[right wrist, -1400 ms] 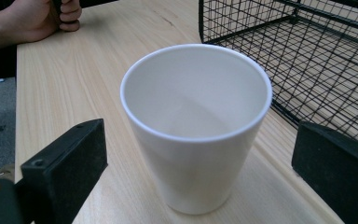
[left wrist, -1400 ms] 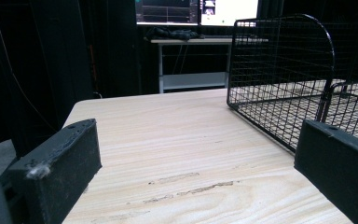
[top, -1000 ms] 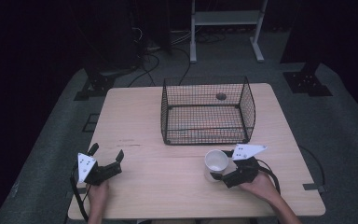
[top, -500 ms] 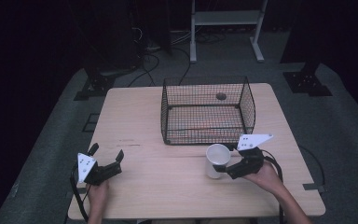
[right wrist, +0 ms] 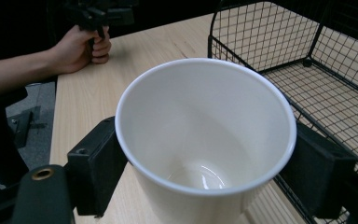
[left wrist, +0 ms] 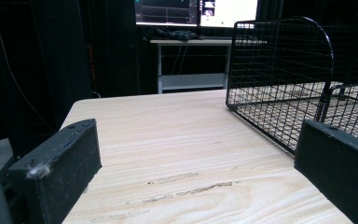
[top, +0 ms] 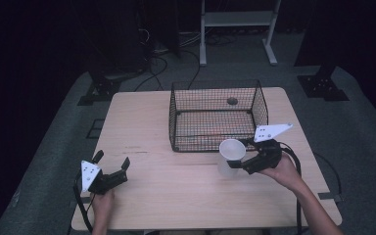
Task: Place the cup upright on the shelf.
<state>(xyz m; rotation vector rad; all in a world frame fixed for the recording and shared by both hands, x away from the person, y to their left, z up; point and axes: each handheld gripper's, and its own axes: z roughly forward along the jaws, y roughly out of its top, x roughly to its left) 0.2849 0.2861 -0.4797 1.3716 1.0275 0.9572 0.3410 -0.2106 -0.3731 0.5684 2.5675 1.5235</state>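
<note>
A white paper cup is held upright in my right gripper, whose jaws are shut on its sides just below the rim. It hangs off the table, close in front of the black wire basket. The cup is empty inside. My left gripper rests at the table's near left corner, open, with only bare wood between its jaws. In the right gripper view that left gripper shows far off in a hand.
The wire basket stands at the middle back of the light wooden table. A small dark round thing lies on its floor at the back. A white rack and cables stand on the floor beyond.
My right gripper has lifted the cup and carried it up and toward the basket's front wall. The left gripper has stayed in place.
</note>
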